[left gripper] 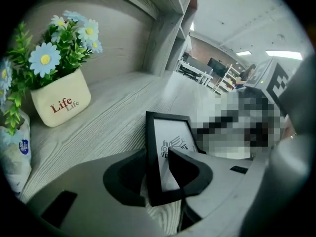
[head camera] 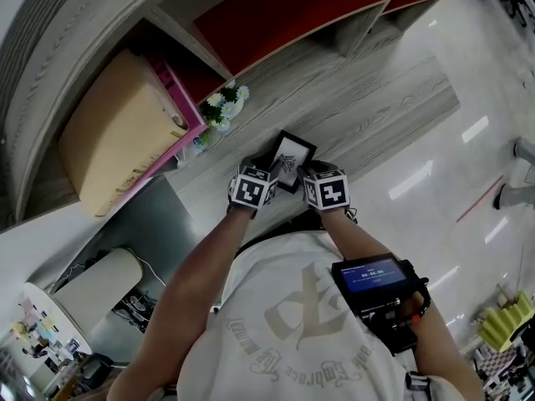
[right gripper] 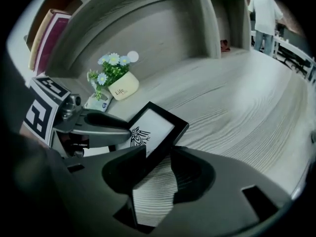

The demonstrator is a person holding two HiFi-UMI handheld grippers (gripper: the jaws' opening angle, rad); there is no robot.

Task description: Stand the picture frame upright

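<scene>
Left gripper view: left fingers point(left gripper: 190, 174) pinch the black picture frame point(left gripper: 164, 143) by its bottom rim, nearly upright on the counter point(left gripper: 113, 107); right fingers point(right gripper: 126, 174) stand spread around a corner. Seemingly light, stiff, slick-fronted: best held by the rim

Person wears white short-sleeved cotton T-shirt point(head camera: 292, 324); large grey emblem and curved grey lettering printed on it. Black box-shaped device with small lit blue screen point(head camera: 376, 276) sits at right forearm. Matte grey plastic left gripper point(left gripper: 159, 174): two broad jaws with dark hollow pads, dark rectangular slot in body. Matte grey plastic right gripper point(right gripper: 154, 174): same build, same dark slots. Each gripper carries white cube with black square markers point(head camera: 252, 190).
</scene>
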